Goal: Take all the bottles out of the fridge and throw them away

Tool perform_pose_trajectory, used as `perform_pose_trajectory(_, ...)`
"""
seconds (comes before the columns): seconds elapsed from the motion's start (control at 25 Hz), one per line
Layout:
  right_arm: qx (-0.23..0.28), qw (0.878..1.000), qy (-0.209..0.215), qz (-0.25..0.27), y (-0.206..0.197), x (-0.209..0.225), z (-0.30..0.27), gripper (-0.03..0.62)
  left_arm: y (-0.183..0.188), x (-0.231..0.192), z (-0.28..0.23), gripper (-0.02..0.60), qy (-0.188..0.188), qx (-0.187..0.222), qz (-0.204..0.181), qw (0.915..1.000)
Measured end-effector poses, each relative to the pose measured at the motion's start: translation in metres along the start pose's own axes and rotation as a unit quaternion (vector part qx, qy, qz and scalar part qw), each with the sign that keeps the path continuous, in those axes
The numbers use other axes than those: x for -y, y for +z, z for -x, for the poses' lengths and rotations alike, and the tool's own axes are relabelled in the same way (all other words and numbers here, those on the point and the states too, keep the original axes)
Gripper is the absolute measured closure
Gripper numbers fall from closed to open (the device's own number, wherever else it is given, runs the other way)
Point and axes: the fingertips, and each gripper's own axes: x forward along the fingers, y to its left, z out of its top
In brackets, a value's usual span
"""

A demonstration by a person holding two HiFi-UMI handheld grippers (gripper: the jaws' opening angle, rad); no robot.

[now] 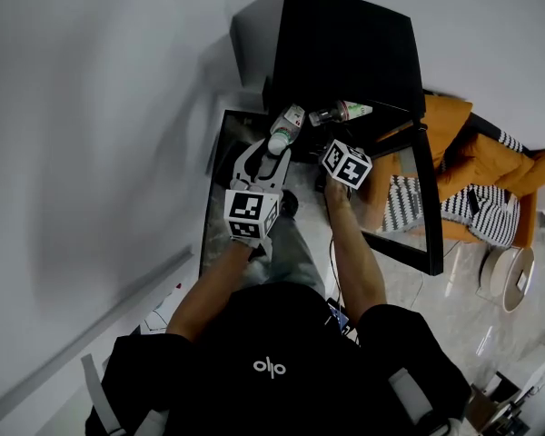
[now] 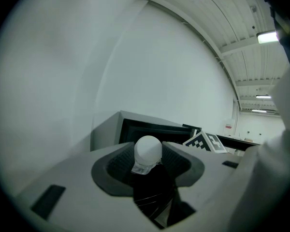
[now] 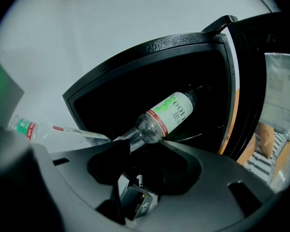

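Far left: plain white wall (image 1: 91, 107), nothing against it.

Left tool (image 1: 274, 153) is closed on the neck of a white-capped bottle (image 1: 292, 118). In the left gripper view the cap (image 2: 148, 150) sits right between the jaws, with both pads against the neck below it. The bottle body points away from the person toward the fridge (image 1: 345, 53). It is held in the air, outside the cabinet and just in front of its opening.

Right tool (image 3: 142, 149) is beside it and grips a clear green-labelled bottle (image 3: 170, 111) by the neck end. The jaws close around the mouth while the body juts up and to the right against the dark fridge interior. In the head view this bottle (image 1: 343, 112) lies nearly level at the front edge of the fridge — also outside it. The two bottles are near each other but apart.

Behind both is the black fridge, open. Its fridge door (image 1: 429, 207) is swung out to the right, the glass reflecting.

Far right: orange fabric (image 1: 490, 157) and striped black-and-white fabric (image 1: 454, 209) — past the door, on a pale tiled floor (image 1: 436, 316).
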Motion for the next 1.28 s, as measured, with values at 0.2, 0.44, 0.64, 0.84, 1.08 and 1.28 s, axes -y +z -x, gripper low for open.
perform_pose_trajectory(0.2,0.003,1.0,-0.001,0.003,0.002,-0.002,0.008,0.407,0.003,-0.004,0.009,0.405,0.005,0.003,-0.003,1.0)
perform_pose_trajectory(0.44,0.007,1.0,0.002,0.005,-0.003,-0.014,0.025,0.407,0.01,-0.012,0.03,0.405,0.016,0.01,-0.006,0.9998)
perform_pose_trajectory(0.64,0.009,1.0,0.016,0.014,-0.01,-0.036,0.04,0.407,0.013,-0.02,0.059,0.405,0.032,0.017,-0.008,0.9993)
perform_pose_trajectory(0.84,0.008,0.998,0.044,0.033,-0.022,-0.078,0.057,0.407,0.014,-0.036,0.1,0.405,0.058,0.025,-0.005,0.998)
perform_pose_trajectory(1.08,-0.001,0.993,0.092,0.071,-0.041,-0.137,0.069,0.413,0.012,-0.061,0.143,0.405,0.094,0.031,-0.002,0.995)
perform_pose_trajectory(1.28,-0.007,0.987,0.124,0.103,-0.058,-0.18,0.078,0.482,0.009,-0.079,0.176,0.405,0.124,0.033,0.0,0.9917)
